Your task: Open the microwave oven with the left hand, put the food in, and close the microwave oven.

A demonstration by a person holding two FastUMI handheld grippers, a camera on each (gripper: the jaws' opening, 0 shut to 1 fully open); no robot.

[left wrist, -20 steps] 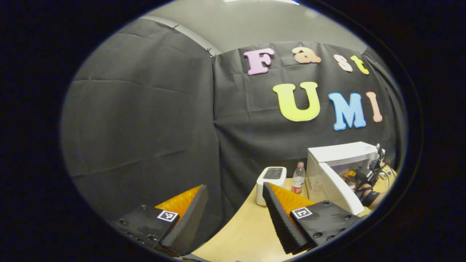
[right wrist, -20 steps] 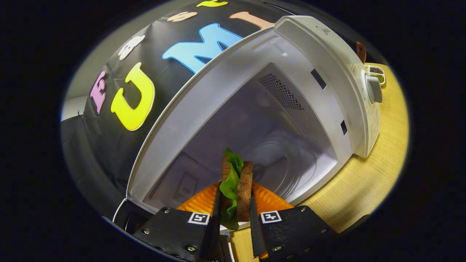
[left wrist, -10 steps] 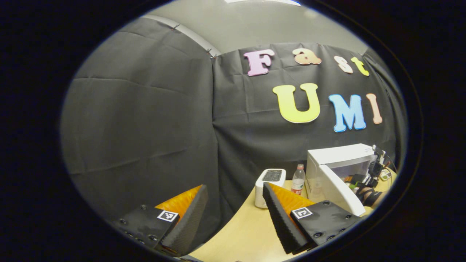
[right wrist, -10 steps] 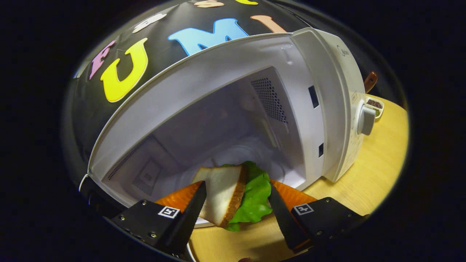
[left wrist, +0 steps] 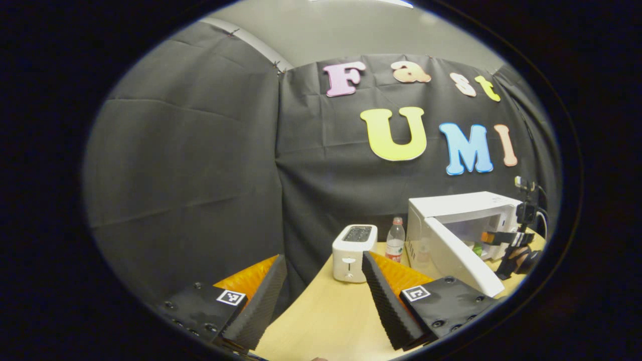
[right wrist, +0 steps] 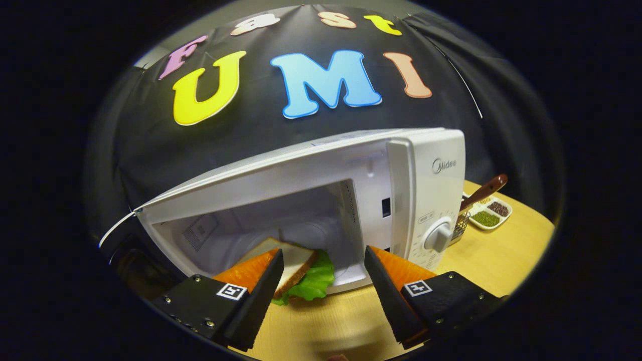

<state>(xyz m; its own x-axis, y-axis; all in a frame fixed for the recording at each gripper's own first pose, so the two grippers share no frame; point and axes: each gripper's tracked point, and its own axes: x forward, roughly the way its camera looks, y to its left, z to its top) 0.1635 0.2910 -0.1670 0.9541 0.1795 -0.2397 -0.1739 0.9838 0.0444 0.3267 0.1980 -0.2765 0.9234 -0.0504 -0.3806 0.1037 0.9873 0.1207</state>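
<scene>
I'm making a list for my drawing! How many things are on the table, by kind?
Microwave oven: 1
Toaster: 1
Bottle: 1
Sandwich: 1, at the front of the open oven
Tray of seeds: 1
Brown-handled utensil: 1
Total: 6

Sandwich (right wrist: 296,273) lies inside microwave (right wrist: 321,200); toaster (left wrist: 352,245) beside it.

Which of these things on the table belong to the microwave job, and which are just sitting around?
Part of the job:
- microwave oven, door open
- sandwich lying inside it
- left gripper, open
- right gripper, open

Just lying about:
- toaster
- water bottle
- divided dish of beans
- brown-handled utensil
</scene>
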